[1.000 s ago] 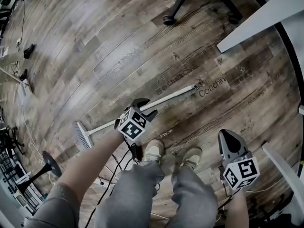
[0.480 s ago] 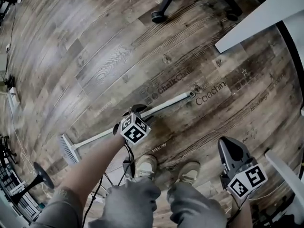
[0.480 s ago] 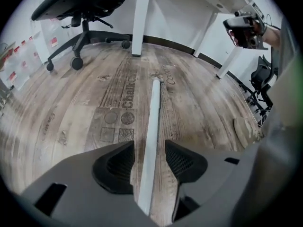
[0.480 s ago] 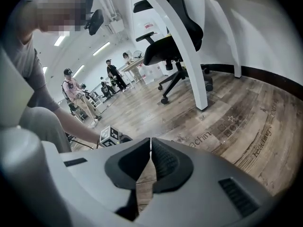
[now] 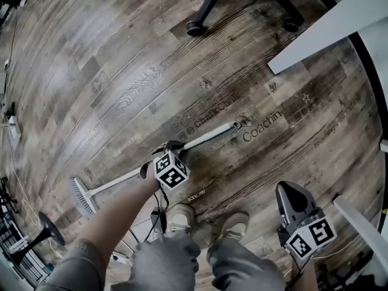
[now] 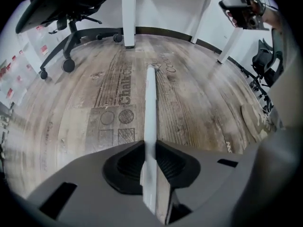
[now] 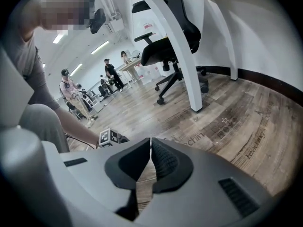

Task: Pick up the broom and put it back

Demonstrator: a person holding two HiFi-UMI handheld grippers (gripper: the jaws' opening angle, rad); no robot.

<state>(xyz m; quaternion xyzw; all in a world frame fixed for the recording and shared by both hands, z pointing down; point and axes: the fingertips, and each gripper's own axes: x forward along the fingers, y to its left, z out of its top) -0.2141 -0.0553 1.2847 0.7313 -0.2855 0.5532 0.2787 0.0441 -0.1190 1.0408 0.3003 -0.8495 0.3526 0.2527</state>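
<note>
Closest to me are the person's shoes (image 5: 182, 216) with a black cable (image 5: 159, 206) trailing just beside the left one, so there is little slack underfoot. My left gripper (image 5: 168, 148) points steeply down at the floor. Its jaws have just been closing, and in the left gripper view the dark pads (image 6: 130, 161) press on both sides of the broom (image 5: 206, 136), clamped about midway along its white handle. The broom lies flat on the planks. Its brush head (image 5: 80, 196) is out to my left and the handle tip (image 5: 236, 125) points away to the right, just short of the printed lettering (image 5: 212, 109). My right gripper (image 5: 286, 188) hangs off to the right, well apart from the broom, with its jaws together at the tips and nothing between them. A white desk edge (image 5: 361, 220) crowds it on the outer side. Past the handle tip the wood-plank floor (image 5: 121, 59) is bare and wide to the left and ahead, which is the open side. Farther on, an office chair's caster (image 5: 194, 28) and a second white desk (image 5: 327, 26) close the upper right. In the right gripper view a slanted white desk leg (image 7: 182, 51) and a black office chair (image 7: 165, 46) stand nearby, and people (image 7: 111, 72) stand at tables far down the bright room.
</note>
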